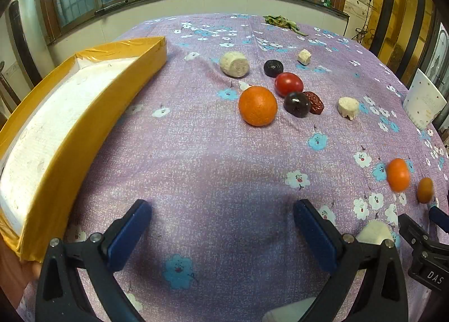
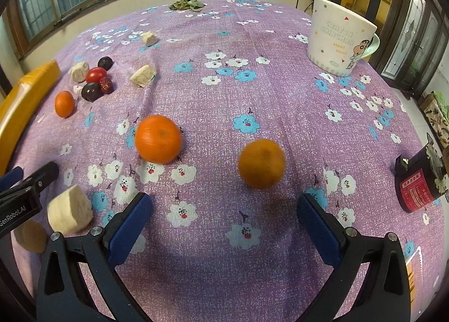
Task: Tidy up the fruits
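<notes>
Both tongs, left (image 1: 221, 226) and right (image 2: 224, 221), gape wide, empty; two oranges (image 2: 158, 138) ahead motion-blurred; yellow tray (image 1: 84, 137) cut off.

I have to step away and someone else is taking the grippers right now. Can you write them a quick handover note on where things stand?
Left gripper: open, holding nothing, hovering over the cloth beside the yellow tray.
Right gripper: open, holding nothing, pointed at two oranges just ahead of its fingers.
Fruit: a third orange, a red tomato, two dark plums and a red date sit clustered mid-table, with pale cut chunks scattered around.
Done: nothing visible in the tray.
Left: all the fruit is on the cloth; presumably it goes into the tray.
</notes>
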Demonstrator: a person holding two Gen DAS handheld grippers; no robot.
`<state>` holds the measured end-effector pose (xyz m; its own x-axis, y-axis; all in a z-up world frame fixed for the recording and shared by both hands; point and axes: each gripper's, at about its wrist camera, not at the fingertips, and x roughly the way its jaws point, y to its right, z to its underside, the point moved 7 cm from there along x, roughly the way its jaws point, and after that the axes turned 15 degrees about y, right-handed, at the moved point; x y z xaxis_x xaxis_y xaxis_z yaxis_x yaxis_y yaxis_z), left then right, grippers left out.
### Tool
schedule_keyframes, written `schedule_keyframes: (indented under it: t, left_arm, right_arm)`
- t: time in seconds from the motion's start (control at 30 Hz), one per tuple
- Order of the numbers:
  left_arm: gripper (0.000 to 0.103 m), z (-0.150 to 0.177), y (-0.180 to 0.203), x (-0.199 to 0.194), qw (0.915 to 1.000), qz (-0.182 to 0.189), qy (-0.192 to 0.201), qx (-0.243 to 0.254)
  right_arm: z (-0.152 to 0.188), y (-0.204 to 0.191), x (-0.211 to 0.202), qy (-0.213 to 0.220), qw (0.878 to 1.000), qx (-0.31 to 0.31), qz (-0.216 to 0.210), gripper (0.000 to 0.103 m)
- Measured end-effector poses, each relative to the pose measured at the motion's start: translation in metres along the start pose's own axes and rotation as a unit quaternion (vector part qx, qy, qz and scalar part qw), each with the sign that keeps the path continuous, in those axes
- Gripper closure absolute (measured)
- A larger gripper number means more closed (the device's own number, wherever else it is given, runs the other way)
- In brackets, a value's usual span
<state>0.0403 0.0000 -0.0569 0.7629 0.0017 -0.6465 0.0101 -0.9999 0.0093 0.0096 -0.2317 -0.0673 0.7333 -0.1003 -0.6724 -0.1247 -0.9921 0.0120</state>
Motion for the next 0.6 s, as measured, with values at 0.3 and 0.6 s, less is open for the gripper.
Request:
schedule_keyframes:
  t: [0.3,0.6]
  left_arm:
    - [0.000,-0.0002,-0.0003,0.0003,1.0000,0.000,0.000,0.000]
    - [0.000,-0.0030,-0.0009,0.0024,0.9998,-0.011,0.010,-0.010]
  right_arm:
    - [0.0000,0.0001,0.0000,0.000,1.000,0.000,0.000,0.000]
    - [0.0000,-0.0003,0.0008,0.000,1.000,0.001,0.000,0.000]
